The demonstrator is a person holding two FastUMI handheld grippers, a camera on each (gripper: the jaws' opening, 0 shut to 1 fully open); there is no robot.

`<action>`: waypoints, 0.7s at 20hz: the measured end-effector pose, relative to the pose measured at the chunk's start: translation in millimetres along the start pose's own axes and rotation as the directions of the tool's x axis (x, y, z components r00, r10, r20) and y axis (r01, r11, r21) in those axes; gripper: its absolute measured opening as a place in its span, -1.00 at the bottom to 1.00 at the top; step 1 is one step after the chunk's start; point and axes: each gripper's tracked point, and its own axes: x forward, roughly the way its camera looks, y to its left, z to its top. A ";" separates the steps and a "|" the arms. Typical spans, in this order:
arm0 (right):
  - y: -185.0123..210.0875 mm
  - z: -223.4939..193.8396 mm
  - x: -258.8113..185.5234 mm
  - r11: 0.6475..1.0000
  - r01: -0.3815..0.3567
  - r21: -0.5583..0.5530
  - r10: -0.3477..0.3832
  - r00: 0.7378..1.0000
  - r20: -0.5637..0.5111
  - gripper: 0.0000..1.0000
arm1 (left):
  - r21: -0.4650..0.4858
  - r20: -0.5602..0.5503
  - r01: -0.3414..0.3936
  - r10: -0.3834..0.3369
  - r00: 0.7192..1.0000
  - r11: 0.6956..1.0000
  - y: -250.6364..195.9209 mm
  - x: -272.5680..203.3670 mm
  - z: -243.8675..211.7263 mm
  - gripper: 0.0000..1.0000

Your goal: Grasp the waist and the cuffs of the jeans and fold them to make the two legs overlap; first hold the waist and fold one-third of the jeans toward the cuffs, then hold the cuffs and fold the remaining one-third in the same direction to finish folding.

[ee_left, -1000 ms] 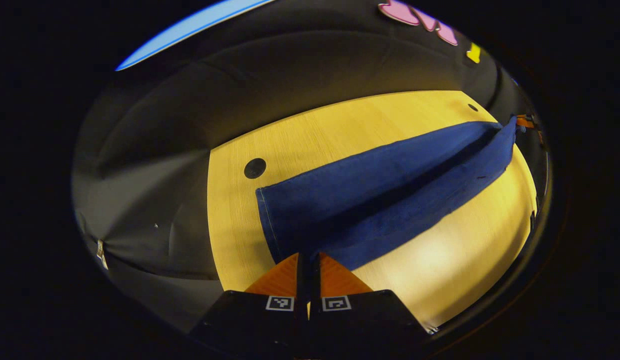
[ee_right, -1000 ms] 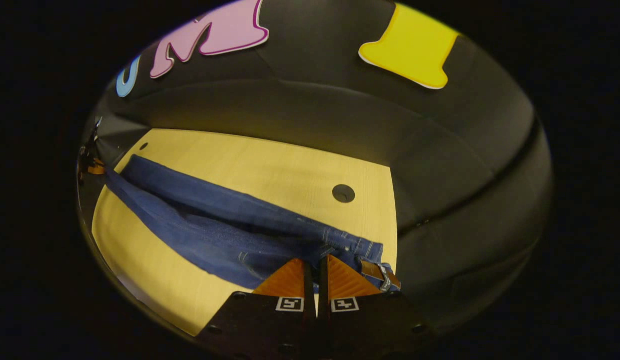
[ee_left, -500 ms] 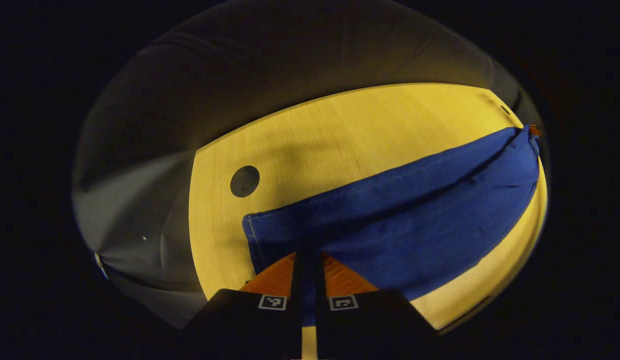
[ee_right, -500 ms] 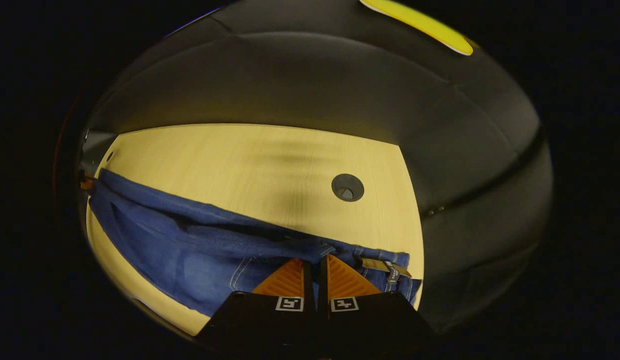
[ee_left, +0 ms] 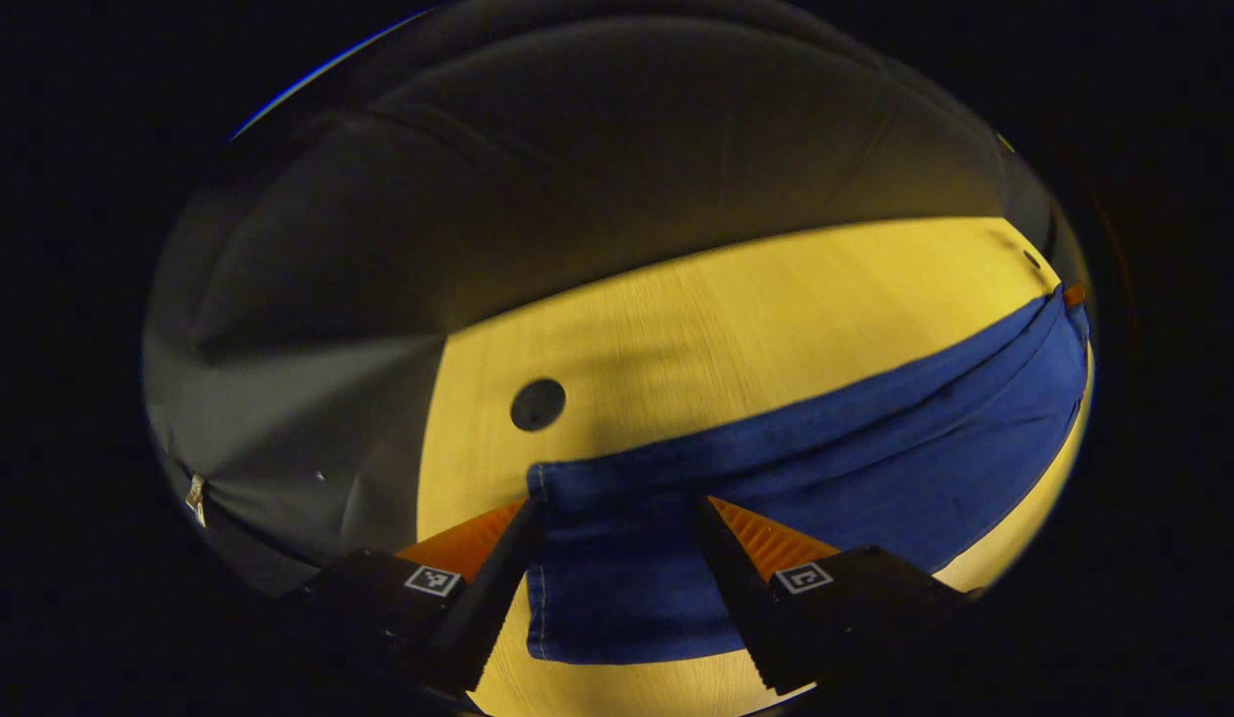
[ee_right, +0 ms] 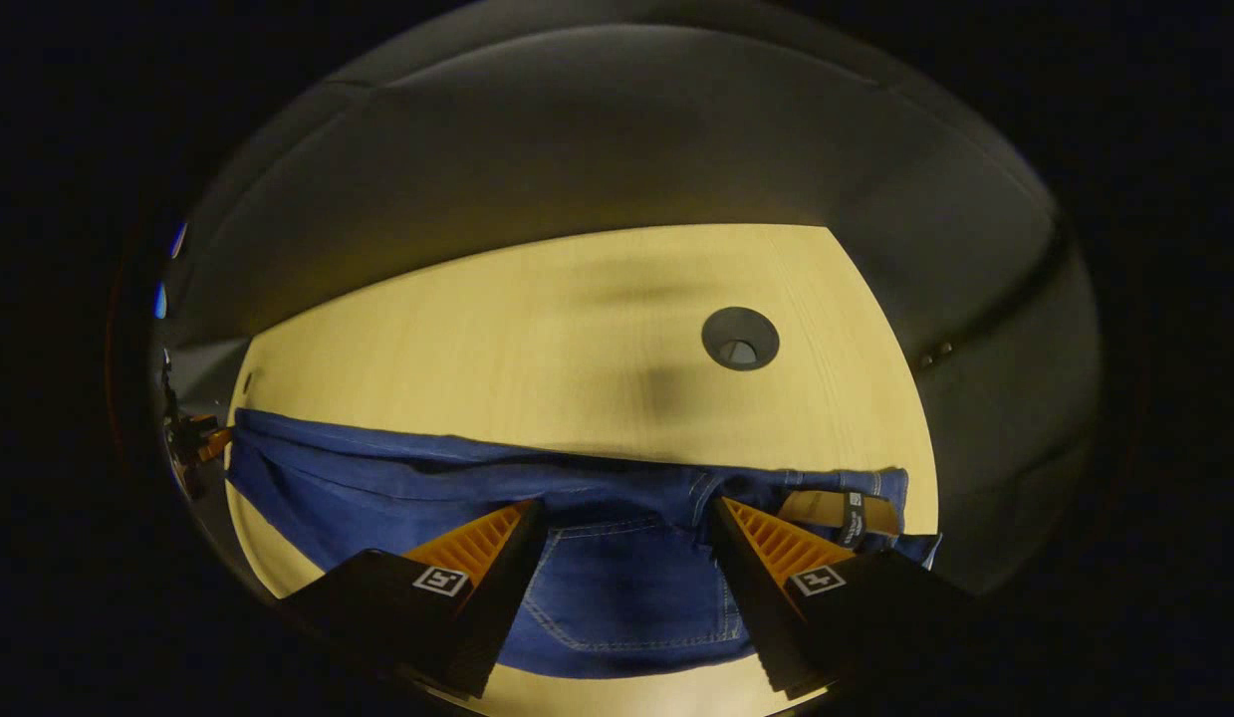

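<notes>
No brand name or writing could be made out: a tan patch (ee_right: 821,508) sat at the waistband with a small dark tag beside it, both too small to read, and each tool carried small square black-and-white markers on its body.

The jeans (ee_right: 617,588) lay flat on the pale wooden surface (ee_right: 537,329), the two legs one over the other, stretched in a long band across it. In the right gripper view the waist end lay closest, with a stitched back pocket visible between the fingers. The right tool (ee_right: 624,518) stood wide open above that pocket, gripping nothing. In the left gripper view the cuff end of the jeans (ee_left: 617,588) lay closest, its hemmed edge running down just beside one finger. The left tool (ee_left: 617,513) was likewise spread wide over the cuffs, its fingers clear of the cloth.

A round dark grommet hole (ee_right: 740,339) sat in the surface beyond the waist, apart from the denim; another hole (ee_left: 538,404) lay near the cuff corner. The black cloth wall (ee_right: 597,139) closed in the surface behind.
</notes>
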 end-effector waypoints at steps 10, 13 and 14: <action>-88.1 -14.1 -106.1 0.964 0.110 0.241 -0.126 0.991 0.050 0.99 | -0.025 0.311 0.153 -0.137 0.940 0.988 -29.5 -115.2 34.8 0.96; -102.9 -48.1 -92.6 0.865 0.142 0.481 -0.145 0.989 -0.031 0.96 | -0.053 0.331 0.197 -0.169 0.928 0.979 -56.2 -143.5 29.3 0.96; -108.0 -61.5 -85.0 0.830 0.163 0.533 -0.152 0.986 -0.064 0.96 | -0.057 0.333 0.206 -0.176 0.927 0.977 -61.2 -150.1 27.3 0.96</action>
